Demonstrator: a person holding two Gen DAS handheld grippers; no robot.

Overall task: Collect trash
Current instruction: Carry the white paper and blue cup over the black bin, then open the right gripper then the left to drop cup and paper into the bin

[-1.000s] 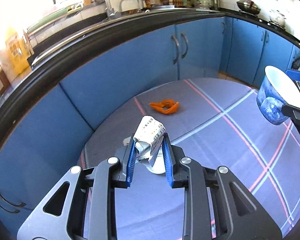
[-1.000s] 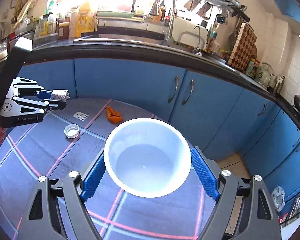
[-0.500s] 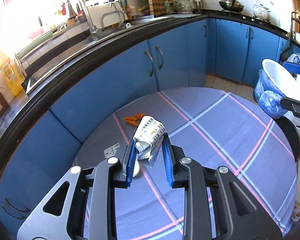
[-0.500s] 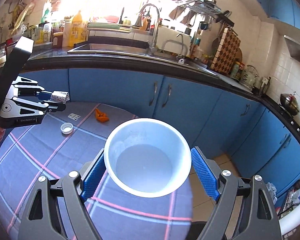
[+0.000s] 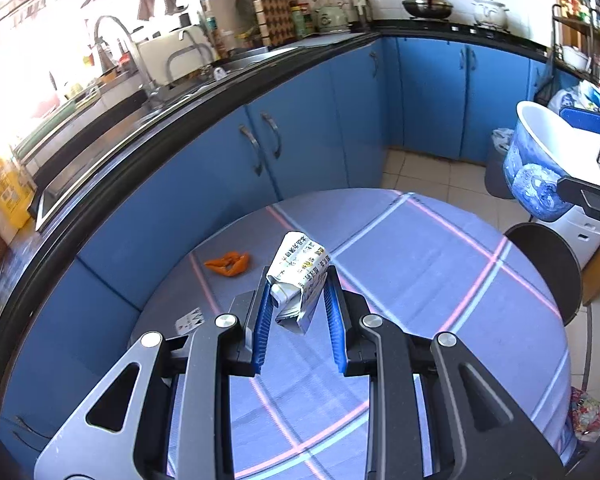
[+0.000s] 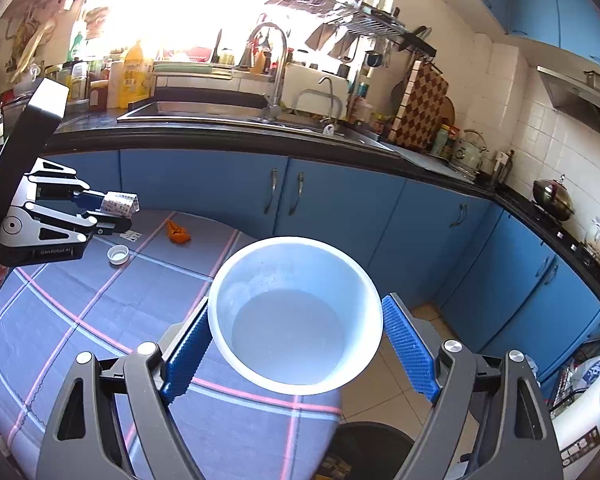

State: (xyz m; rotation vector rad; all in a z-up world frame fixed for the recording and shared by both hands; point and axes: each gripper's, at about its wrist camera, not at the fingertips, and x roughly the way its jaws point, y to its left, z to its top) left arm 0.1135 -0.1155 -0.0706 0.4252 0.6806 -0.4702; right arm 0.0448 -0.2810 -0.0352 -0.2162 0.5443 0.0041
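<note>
Left wrist: jaws grip carton [image 5: 298,280].

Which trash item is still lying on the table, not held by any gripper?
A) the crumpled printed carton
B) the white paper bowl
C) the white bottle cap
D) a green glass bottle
C: the white bottle cap lies on the table, while the left gripper clamps the crumpled carton and the right gripper holds the bowl.
</note>
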